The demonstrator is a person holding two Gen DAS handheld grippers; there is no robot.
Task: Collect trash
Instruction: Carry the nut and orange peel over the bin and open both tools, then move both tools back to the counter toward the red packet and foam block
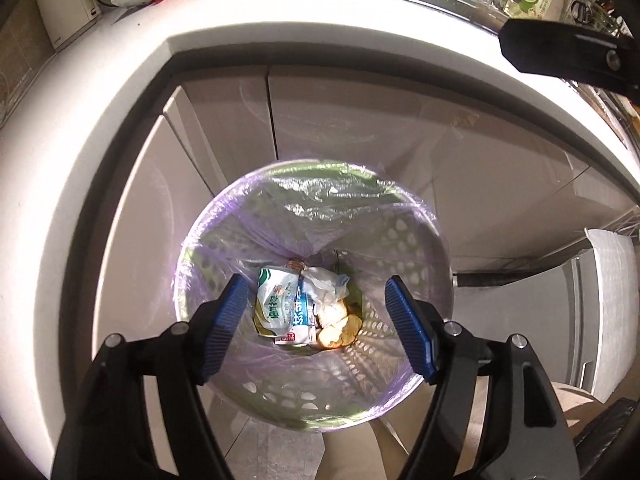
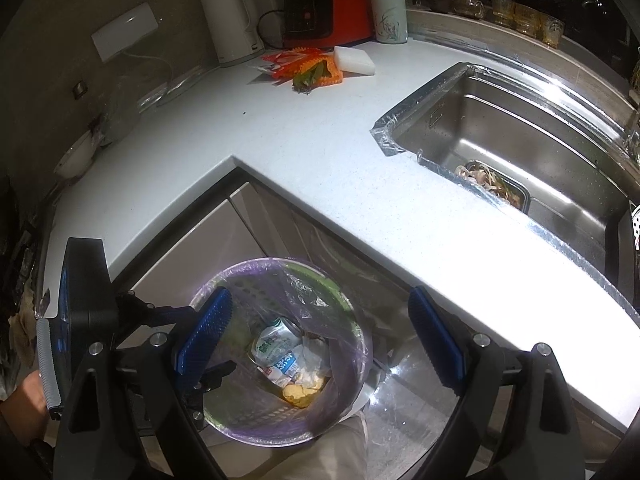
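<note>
Item: left gripper (image 1: pixel 316 320). Our blue pads stand apart with nothing between them, directly above the mouth of the lined bin (image 1: pixel 424 240), pointing steeply down into it.

Item: right gripper (image 2: pixel 320 336). Pads wide apart, empty, hanging over the bin's rim at the worktop's inner corner.

Item: trash already in the bin. A green-and-white wrapper (image 1: pixel 276 300), crumpled paper and pale food scraps lie at the bottom, below both grippers.

Item: trash not yet collected. An orange packet with green leaves (image 2: pixel 308 68) lies on the worktop (image 2: pixel 320 152) near its back edge, just in front of the red appliance (image 2: pixel 328 12) and touching or just beside a white block (image 2: pixel 354 60). More scraps sit in a tray in the sink (image 2: pixel 560 128), at its near edge.

Relation governing our next move: the packet lies up and away from both grippers, across the worktop from the bin. Its long axis runs roughly along the back edge. We judge the right gripper nearer to the sink scraps; for the packet we cannot tell which is nearer.
</note>
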